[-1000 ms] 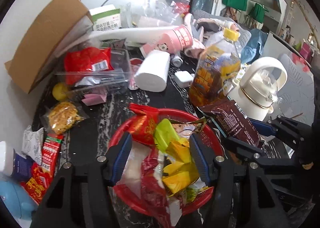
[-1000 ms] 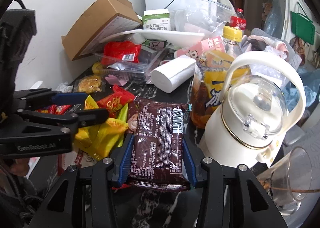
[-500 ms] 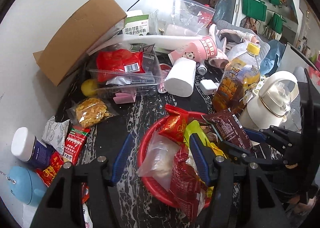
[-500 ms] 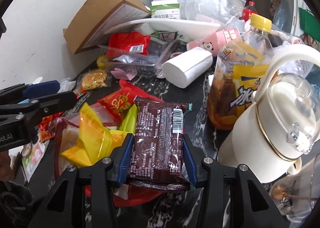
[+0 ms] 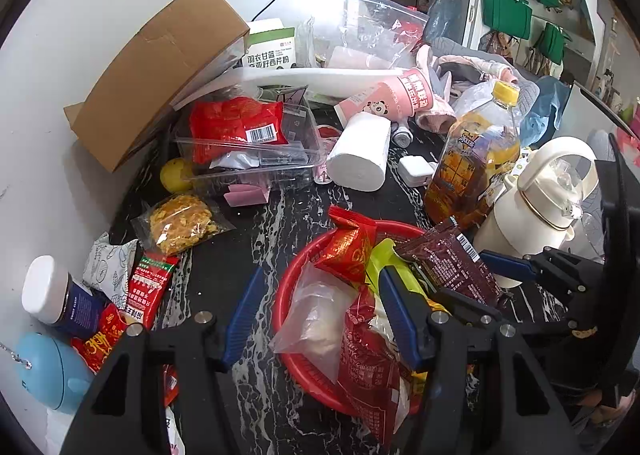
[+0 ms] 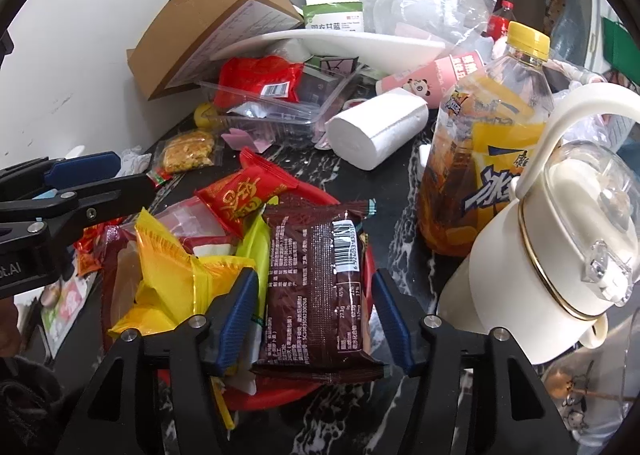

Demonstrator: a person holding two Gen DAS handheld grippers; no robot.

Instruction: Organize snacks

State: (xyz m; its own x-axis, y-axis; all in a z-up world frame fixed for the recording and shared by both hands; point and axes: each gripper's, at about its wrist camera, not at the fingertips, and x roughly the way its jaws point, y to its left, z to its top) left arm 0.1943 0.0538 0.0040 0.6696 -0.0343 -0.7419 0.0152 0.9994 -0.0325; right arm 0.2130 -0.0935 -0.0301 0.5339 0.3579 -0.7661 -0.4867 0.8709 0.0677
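The right gripper has just opened, dropping the brown pack in the red basket (nearly full). The left gripper gapes empty; 2 packs wait.

R gripper, black frame w/ blue ribbed pads, points down at a slant; jaws have just been opening, a dark brown foil snack packet lies between them, both pads now stand clear of its edges w/ small gaps each side. In L wrist view same R gripper comes in from the right, low. L gripper, same black/blue build, also tilted down, jaws apart about mid-width, nothing pinched between the pads. In R wrist view L gripper enters from left edge, fingers side-on.
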